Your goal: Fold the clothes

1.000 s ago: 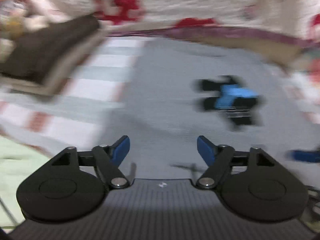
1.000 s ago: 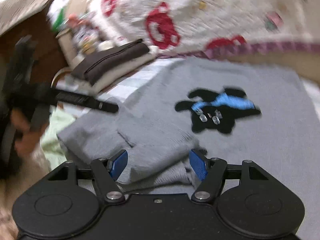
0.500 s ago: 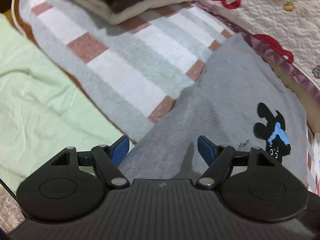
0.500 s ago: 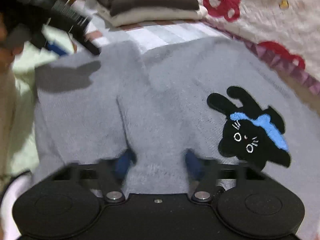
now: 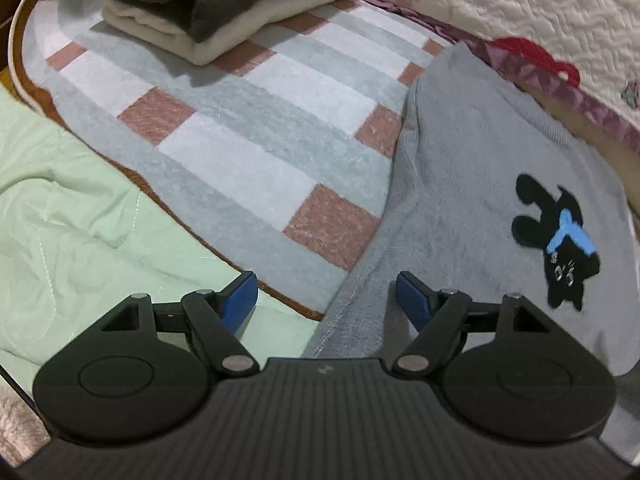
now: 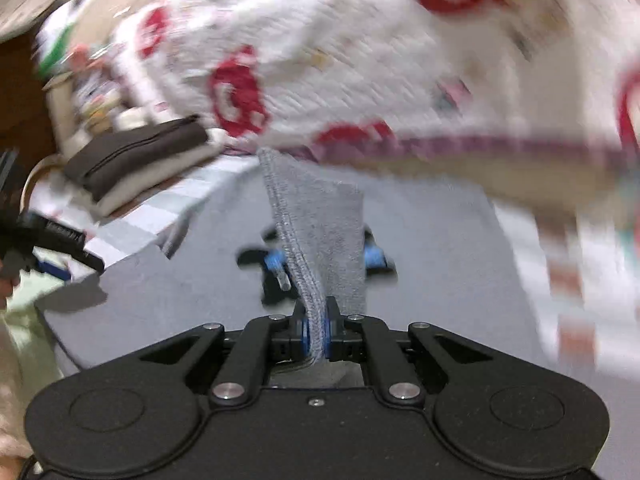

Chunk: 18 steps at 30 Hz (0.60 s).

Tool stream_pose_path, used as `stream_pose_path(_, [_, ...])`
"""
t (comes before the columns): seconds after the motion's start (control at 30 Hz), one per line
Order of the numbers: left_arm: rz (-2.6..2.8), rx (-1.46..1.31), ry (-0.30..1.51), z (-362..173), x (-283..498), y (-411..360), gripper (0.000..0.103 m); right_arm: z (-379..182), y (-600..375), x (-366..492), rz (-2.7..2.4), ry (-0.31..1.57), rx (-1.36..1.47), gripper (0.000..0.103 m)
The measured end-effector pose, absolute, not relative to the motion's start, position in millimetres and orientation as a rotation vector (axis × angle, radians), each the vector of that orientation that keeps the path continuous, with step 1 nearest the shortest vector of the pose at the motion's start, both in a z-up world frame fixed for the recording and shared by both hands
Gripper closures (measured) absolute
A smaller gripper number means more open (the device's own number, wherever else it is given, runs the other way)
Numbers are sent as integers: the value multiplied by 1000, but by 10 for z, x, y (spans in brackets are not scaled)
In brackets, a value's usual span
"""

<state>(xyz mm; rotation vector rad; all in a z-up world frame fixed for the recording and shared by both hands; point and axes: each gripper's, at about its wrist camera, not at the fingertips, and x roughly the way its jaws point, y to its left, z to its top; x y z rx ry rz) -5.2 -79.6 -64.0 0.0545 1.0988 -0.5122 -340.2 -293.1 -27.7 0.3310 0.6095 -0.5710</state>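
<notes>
A grey sweater (image 5: 460, 184) with a black and blue cat patch (image 5: 560, 240) lies flat on the checked blanket (image 5: 256, 128). My left gripper (image 5: 326, 300) is open, low over the sweater's stitched left edge, which runs between its fingers. My right gripper (image 6: 316, 334) is shut on a stitched edge of the grey sweater (image 6: 320, 232) and holds it lifted, so the flap stands up and hides part of the cat patch (image 6: 272, 268). The left gripper (image 6: 48, 240) shows at the left of the right wrist view.
A folded stack, dark brown on cream (image 5: 224, 4), sits at the blanket's far left corner. A white quilt with red motifs (image 5: 540, 12) rises behind. A pale green sheet (image 5: 80, 216) lies left of the blanket. The right wrist view is motion-blurred.
My right gripper has shut on the sweater's edge and lifted it up. My left gripper has come down to the sweater's left edge and stays open.
</notes>
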Motion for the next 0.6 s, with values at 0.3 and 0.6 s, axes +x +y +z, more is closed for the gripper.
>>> stream_pose_path(0.3, [-528,-22,1122,-651,0,-672,27,-668,-3167,-3553,-650,632,575,75])
stream_pose_path(0.6, [-659,334,998,-763,-347,-1232,90,-705,-3238,-3656,-646,555,671,81])
